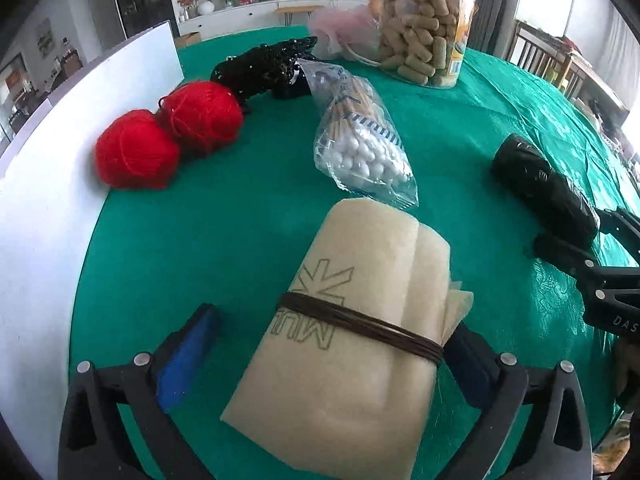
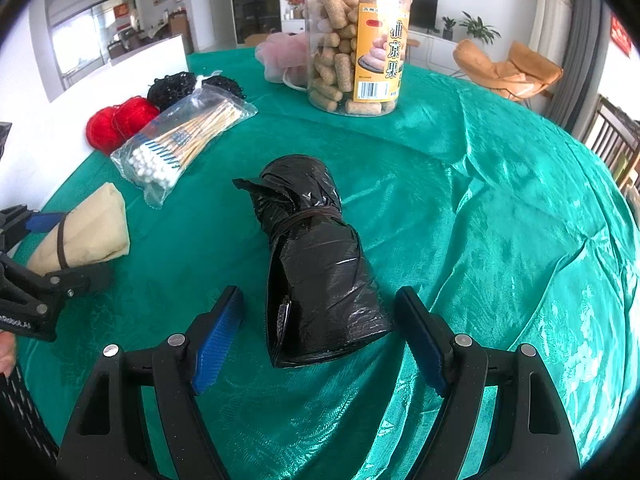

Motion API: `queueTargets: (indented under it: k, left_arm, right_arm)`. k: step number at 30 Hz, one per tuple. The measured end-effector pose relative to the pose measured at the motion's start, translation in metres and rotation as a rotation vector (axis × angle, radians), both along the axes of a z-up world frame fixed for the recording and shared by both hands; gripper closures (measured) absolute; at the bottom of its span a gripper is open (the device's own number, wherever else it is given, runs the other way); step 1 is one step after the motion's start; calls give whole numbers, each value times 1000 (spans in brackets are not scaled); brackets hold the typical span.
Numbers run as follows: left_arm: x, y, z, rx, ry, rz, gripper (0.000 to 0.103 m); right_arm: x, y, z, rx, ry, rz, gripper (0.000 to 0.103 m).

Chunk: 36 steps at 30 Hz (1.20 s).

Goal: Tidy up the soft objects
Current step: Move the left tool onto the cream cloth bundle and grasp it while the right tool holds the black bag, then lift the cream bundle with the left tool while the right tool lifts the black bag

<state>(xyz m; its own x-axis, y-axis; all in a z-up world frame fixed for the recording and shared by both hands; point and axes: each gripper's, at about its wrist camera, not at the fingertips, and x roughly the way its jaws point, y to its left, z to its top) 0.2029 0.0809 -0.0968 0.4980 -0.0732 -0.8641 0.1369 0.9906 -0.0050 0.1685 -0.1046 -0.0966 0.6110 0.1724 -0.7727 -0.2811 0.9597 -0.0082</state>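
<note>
A beige folded cloth bundle (image 1: 352, 320), tied with a brown cord, lies on the green tablecloth (image 1: 200, 240) between the fingers of my left gripper (image 1: 328, 360). That gripper is open: its left pad stands apart from the bundle and its right pad sits right at the bundle's edge. In the right wrist view a black plastic bag roll (image 2: 320, 264), also tied with a cord, lies between the wide-spread fingers of my right gripper (image 2: 320, 338), which is open. The bundle (image 2: 88, 232) and the left gripper (image 2: 70, 248) also show at that view's left edge.
Two red yarn balls (image 1: 168, 136), a black beaded mesh piece (image 1: 264, 66) and a clear bag of cotton swabs (image 1: 364, 140) lie farther back. A clear jar of snacks (image 2: 356, 44) and a pink mesh pouf (image 2: 280, 56) stand behind. A white board (image 1: 80, 120) borders the left.
</note>
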Motion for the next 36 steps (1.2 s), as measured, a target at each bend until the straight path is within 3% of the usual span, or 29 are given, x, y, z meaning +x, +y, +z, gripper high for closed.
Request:
queueTargets:
  k: [10, 36]
  left_arm:
    - [-12, -3, 2, -2, -53, 7, 0]
    - [-12, -3, 2, -1, -55, 5, 0]
  right_arm:
    - [0, 0, 0, 0, 0, 0, 23]
    - [1, 0, 0, -1, 1, 0, 23]
